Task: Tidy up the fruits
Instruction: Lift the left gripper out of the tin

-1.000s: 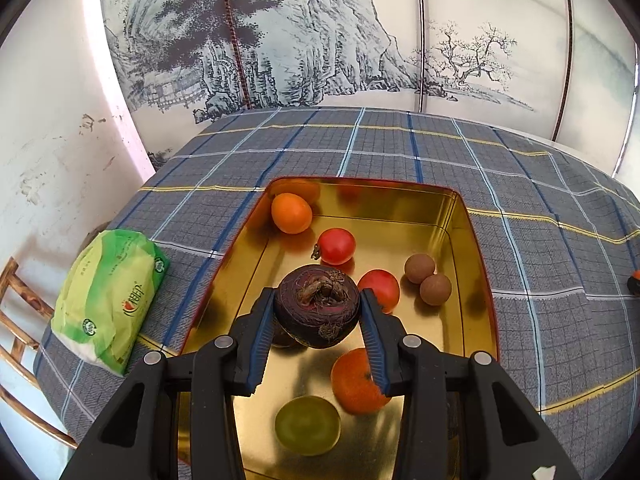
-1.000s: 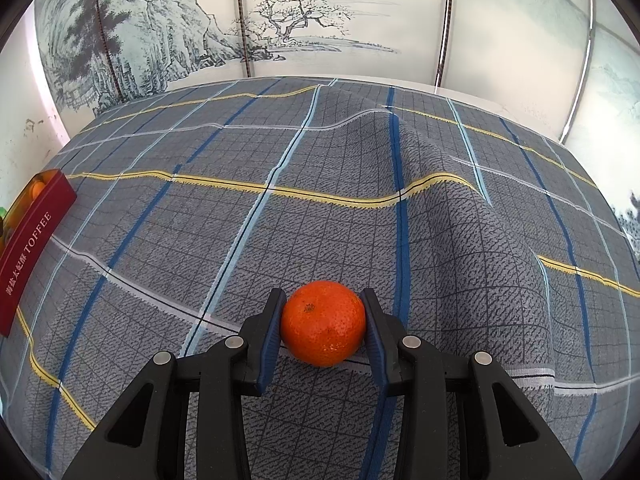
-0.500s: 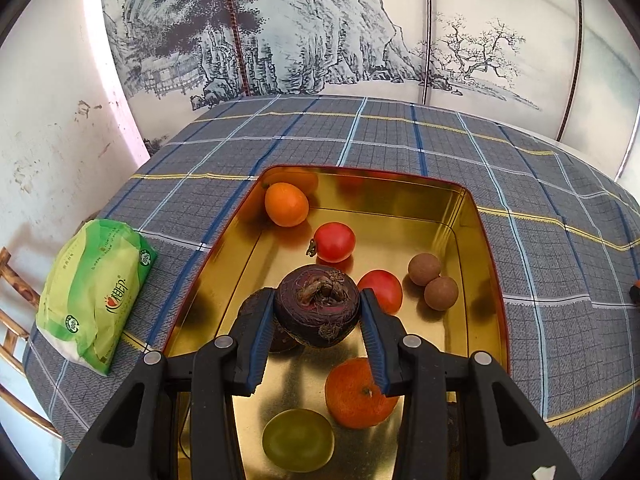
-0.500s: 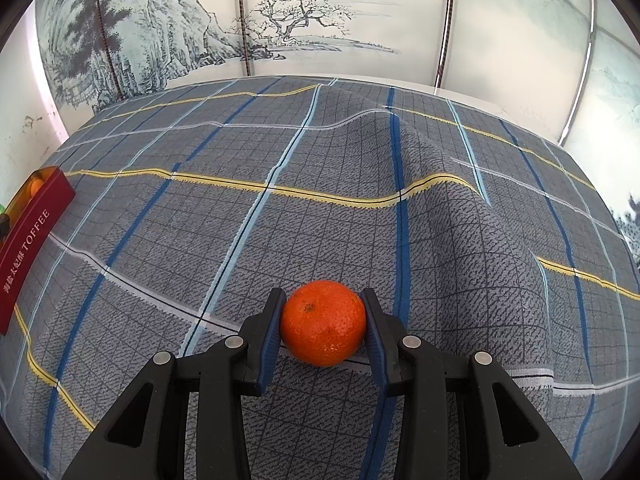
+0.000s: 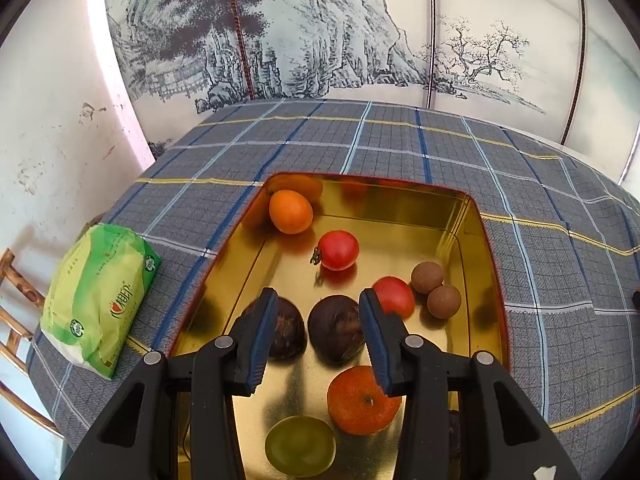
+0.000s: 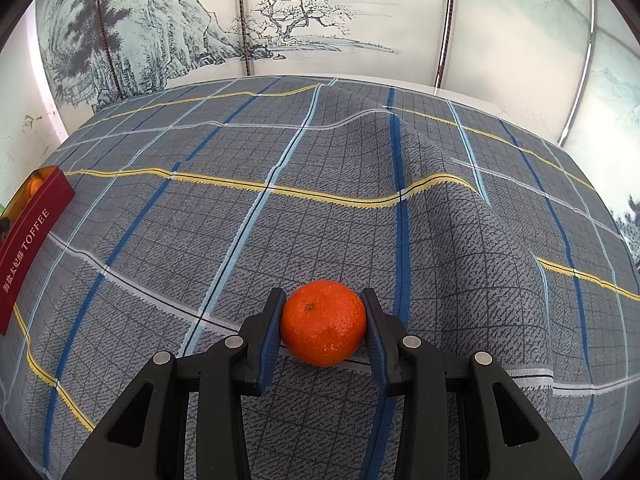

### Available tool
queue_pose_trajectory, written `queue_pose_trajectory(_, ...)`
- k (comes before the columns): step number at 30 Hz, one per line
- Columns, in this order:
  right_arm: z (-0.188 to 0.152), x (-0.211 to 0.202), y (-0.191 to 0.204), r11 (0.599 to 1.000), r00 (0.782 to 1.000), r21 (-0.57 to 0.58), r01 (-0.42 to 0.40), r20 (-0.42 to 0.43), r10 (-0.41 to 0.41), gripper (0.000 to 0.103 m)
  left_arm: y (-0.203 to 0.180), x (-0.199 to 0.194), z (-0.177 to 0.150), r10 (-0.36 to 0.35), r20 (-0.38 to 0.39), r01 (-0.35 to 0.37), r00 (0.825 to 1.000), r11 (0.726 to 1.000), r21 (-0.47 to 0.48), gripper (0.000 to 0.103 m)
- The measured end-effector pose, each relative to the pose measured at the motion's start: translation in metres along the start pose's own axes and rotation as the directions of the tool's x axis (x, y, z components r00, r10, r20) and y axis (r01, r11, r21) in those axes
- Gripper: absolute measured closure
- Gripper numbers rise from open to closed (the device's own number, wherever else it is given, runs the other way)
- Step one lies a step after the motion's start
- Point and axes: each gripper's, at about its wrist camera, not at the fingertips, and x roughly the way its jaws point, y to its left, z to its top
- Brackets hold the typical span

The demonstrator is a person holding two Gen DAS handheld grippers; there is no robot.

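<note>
A home room: a table under a plaid cloth (image 6: 320, 220), an ink-landscape folding screen (image 5: 300, 40) at twelve o'clock, a wooden chair (image 5: 16, 320) at nine.

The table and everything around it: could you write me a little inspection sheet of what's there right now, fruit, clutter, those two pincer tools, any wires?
Surface: plaid tablecloth, rumpled into a ridge in the right wrist view.
Job's things: gold tin holding two mangosteens, two tomatoes, two longans, two oranges and a green fruit; one tangerine outside, on the cloth.
Clutter: green tissue pack beside the tin.
Grippers: left gripper open above the mangosteens; right gripper shut on the tangerine.
Cables: nothing seen.
Surroundings: painted landscape screen; wooden chair at the left edge.
</note>
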Motion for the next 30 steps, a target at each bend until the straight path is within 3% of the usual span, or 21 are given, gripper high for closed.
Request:
queue_pose_trajectory(8,0.0,0.0,0.0,1.0,1.0,0.0,-0.001,0.0,0.001,0.064,-0.005,-0.013,-0.004,-0.018,0.006,0.018,1.0,1.0,-0.003,0.062)
queue_pose_trajectory(14,0.0,0.0,0.0,1.0,1.0,-0.001,-0.005,0.001,0.005,0.064,-0.011,-0.031,-0.014,-0.025,0.016,0.024,1.0,1.0,0.01,0.049)
queue_pose_trajectory(30,-0.014,-0.022,0.014,0.997,0.997,-0.006,-0.074,0.009,0.074,0.064,-0.023,-0.052,-0.032,-0.042,0.006,0.041,0.999,0.998,0.04,0.046)
